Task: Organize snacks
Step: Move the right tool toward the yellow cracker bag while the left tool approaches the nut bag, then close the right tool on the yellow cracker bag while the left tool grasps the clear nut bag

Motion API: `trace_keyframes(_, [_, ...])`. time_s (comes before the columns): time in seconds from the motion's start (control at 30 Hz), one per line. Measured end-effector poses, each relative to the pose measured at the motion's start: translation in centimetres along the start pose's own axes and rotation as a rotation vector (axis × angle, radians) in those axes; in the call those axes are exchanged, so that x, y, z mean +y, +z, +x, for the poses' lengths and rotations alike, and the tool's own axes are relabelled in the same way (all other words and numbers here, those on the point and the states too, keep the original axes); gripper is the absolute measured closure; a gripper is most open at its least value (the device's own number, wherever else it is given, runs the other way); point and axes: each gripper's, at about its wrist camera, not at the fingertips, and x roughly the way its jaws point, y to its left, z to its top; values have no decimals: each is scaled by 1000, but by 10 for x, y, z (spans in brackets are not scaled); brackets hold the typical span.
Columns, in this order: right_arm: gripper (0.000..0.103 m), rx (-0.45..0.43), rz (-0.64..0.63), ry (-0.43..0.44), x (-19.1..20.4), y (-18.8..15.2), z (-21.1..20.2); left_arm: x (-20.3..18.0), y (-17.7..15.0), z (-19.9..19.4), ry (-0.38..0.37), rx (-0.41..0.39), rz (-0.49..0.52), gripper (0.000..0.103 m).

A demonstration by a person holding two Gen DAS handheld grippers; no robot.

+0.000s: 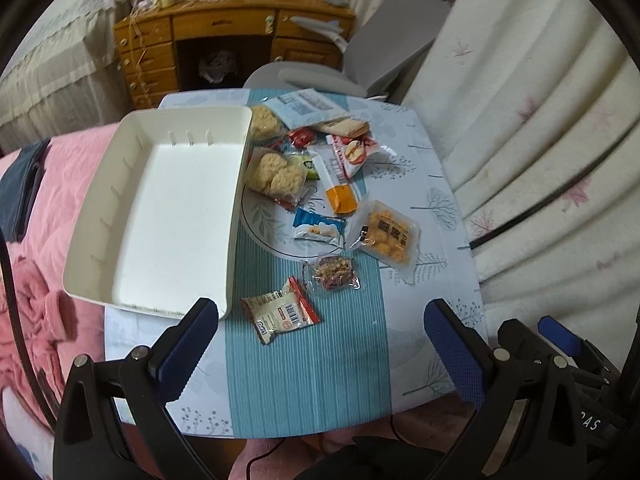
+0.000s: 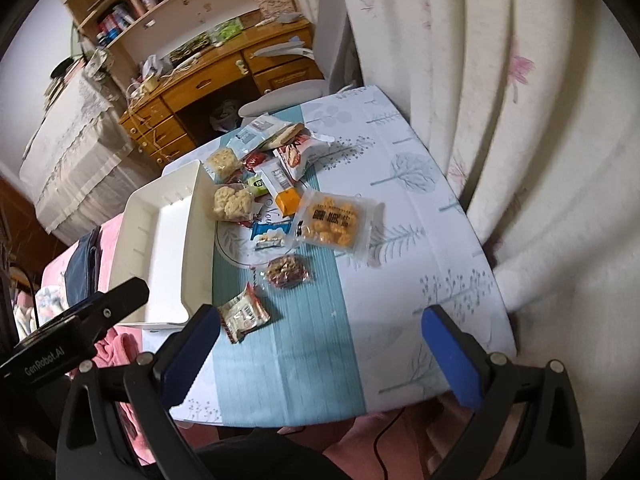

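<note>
Soft, even indoor light fills both views — no hard shadows on the surface (image 1: 312, 380). The white tray's (image 1: 160, 216) floor is washed out, close to glare. Fisheye bending curves the curtain (image 2: 500, 120) folds, and black vignette rims each corner. Edges turn slightly soft; the centre snack wrappers stay fairly sharp.
</note>
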Motion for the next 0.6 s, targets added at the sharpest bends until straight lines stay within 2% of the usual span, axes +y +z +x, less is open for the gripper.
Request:
trace_keyframes(0.2, [2, -5, -132, 19, -15, 31, 22, -19, 14, 32, 52, 63, -78, 1])
trace_keyframes(0.37, [2, -27, -283, 40, -22, 51, 45, -30, 22, 67, 108, 152, -138, 1])
trace_keyframes(0.6, [2, -6, -424, 79, -32, 71, 87, -37, 29, 111, 163, 249, -203, 1])
